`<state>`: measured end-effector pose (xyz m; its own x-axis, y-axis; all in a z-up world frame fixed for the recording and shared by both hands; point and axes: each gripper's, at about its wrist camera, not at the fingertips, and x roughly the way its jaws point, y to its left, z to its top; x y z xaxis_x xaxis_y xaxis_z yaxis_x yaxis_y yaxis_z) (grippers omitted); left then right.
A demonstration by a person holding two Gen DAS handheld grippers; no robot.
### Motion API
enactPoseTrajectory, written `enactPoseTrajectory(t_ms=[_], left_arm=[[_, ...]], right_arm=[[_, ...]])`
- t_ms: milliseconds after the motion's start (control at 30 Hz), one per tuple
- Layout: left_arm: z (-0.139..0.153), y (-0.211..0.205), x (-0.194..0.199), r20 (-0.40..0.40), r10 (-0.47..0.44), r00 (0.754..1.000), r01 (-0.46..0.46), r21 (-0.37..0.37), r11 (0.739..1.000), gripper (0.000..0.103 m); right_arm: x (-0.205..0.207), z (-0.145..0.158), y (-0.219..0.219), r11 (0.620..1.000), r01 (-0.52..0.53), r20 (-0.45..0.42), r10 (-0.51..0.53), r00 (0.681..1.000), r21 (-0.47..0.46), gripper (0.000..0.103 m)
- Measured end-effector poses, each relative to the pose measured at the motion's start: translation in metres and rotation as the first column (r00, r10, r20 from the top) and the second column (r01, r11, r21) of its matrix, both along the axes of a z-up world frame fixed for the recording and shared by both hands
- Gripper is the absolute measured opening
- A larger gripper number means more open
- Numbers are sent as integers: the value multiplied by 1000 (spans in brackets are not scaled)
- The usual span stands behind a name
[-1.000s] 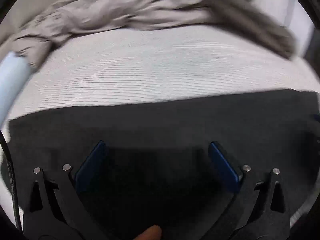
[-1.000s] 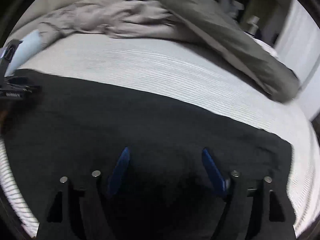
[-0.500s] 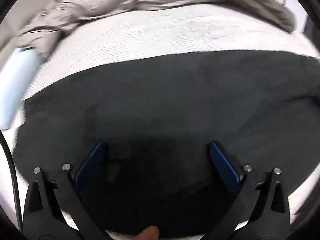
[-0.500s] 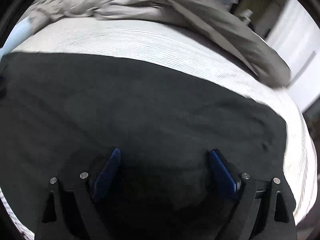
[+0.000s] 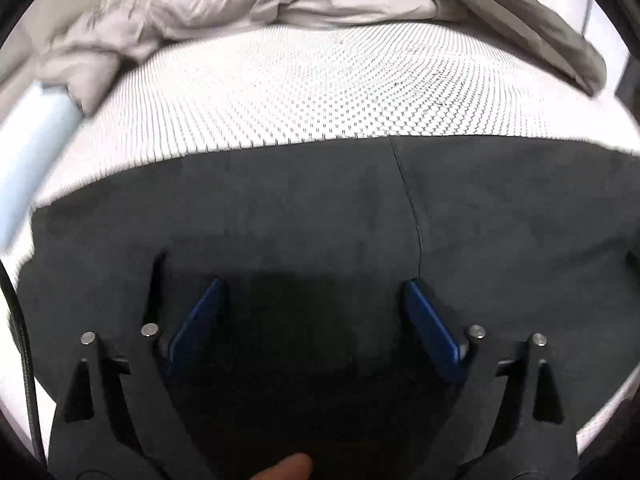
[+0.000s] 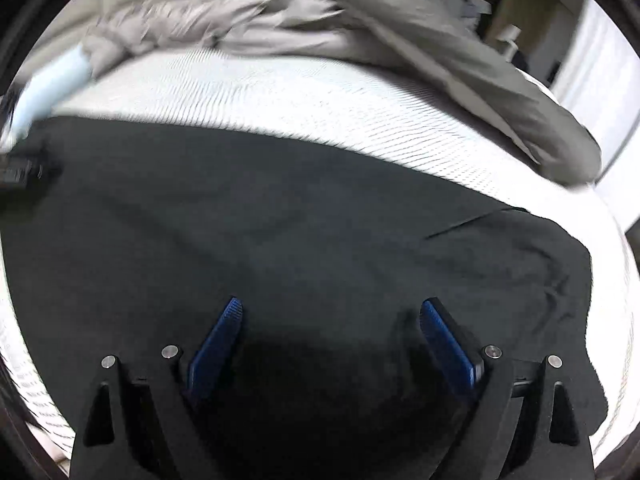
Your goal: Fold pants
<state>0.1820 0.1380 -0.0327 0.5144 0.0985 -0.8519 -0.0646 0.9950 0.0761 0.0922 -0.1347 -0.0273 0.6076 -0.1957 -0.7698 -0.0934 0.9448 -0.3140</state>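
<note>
Black pants [image 5: 320,208] are spread on the mattress [image 5: 320,92]; left gripper [image 5: 314,292] (jaws just narrowed slightly) and right gripper [image 6: 330,312] are held wide, pinching nothing.

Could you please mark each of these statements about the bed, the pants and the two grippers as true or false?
1. The black pants lie spread on the white mattress cover. True.
2. The left gripper is clamped on a fold of the pants. False: its jaws stand wide apart above the fabric, and they have just been closing a little.
3. A grey duvet is bunched at the far side of the bed. True.
4. The right gripper holds a pillow. False: it is open and holds nothing, with only pants fabric below it.
5. The pants are red. False: they are black.
</note>
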Motion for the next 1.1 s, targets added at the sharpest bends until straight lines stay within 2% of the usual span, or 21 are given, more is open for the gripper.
enactPoseTrajectory(t_ms=[100,167,200,233,267,333,400,467,533,567,633,667,733,800,867,967,1033,1100], left_arm=[[0,10,-7,6,12,1000,-13,18,1000,88],[2,21,-18,22,57,998,-58,62,996,83],[5,25,-27,34,69,997,-71,52,996,79],[9,28,-33,40,71,997,-72,19,997,69],[11,34,-31,45,72,996,-72,3,997,68],[18,33,-32,68,8,998,-2,-91,996,68],[25,12,-36,89,-83,993,99,-200,975,68],[19,-23,-34,70,-199,978,210,-249,946,69],[5,-51,-31,26,-284,958,283,-217,934,69],[-1,-61,-33,18,-317,948,316,-138,938,71],[-2,-59,-40,27,-349,937,350,-97,932,73],[-1,-50,-43,20,-340,940,340,-91,936,78],[2,-20,-48,11,-264,965,264,-37,964,84],[5,14,-53,12,-175,984,175,-15,984,84],[5,51,-57,3,-73,997,73,-33,997,84],[17,74,-65,34,-64,997,68,-126,990,73],[36,84,-82,103,-37,994,53,-155,987,73],[47,109,-86,160,38,986,-13,-150,989,73]], right_arm=[[0,1,-11,999,45,-4,-45,999,-1,92],[-6,3,-16,996,88,7,-88,996,-24,92],[-7,5,-17,995,98,7,-98,995,-14,92],[-10,8,-16,995,104,8,-104,995,0,92],[-13,11,-11,995,93,10,-93,996,19,92],[-17,18,3,996,17,17,-19,1000,86,92],[-22,20,31,989,-79,20,77,997,128,92],[-24,14,59,977,-165,-4,167,986,134,92],[-23,4,72,974,-192,-34,197,980,116,92],[-24,-2,75,976,-201,-47,205,978,89,92],[-26,-4,68,974,-205,-55,211,976,95,92],[-29,-3,61,978,-188,-59,194,979,94,92],[-31,2,34,991,-121,-49,124,991,64,94],[-37,4,9,999,-31,-31,30,999,-8,96],[-40,7,-18,999,42,-22,-41,999,16,98],[-42,9,-25,996,67,-16,-66,998,59,98],[-42,11,-21,998,56,-7,-56,998,27,98],[-45,11,-19,1000,21,-2,-21,1000,7,98]])
